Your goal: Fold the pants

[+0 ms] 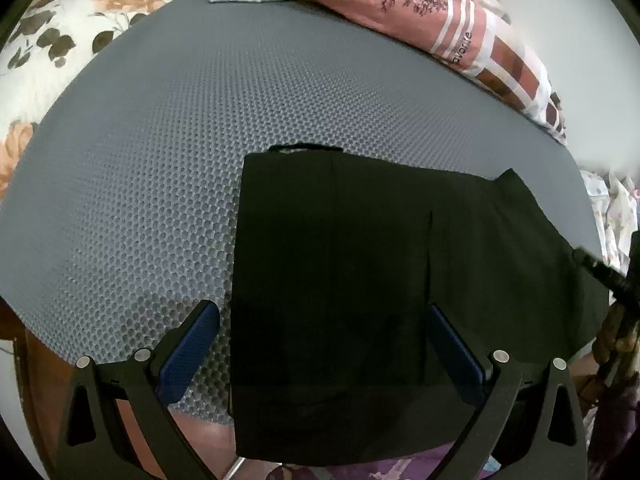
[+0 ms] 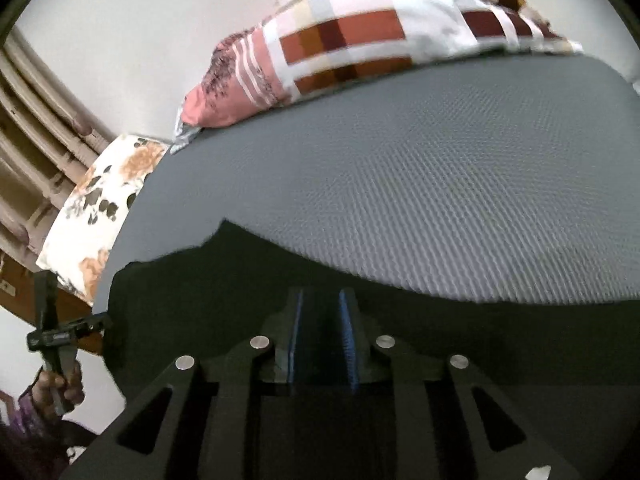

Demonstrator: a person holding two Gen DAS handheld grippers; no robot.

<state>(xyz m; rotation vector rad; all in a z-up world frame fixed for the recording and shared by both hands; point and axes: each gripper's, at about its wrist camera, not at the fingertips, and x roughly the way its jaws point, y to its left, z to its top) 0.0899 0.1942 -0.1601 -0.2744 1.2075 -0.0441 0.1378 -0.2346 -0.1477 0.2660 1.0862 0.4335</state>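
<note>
— Pants (image 1: 360, 264)?
— Lying folded, black, on grey mat (image 1: 200, 140), near edge overhanging.
— Left gripper (image 1: 320, 344)?
— Spread wide, straddling fabric, gripping nothing.
— Right gripper (image 2: 320, 336)?
— Slightly parted above cloth, pinching nothing.

Black pants (image 1: 332, 280), folded flat, lying on grey mat (image 1: 200, 140)

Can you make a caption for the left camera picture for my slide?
Left gripper hangs open over black pants already folded on the grey mat.
</note>
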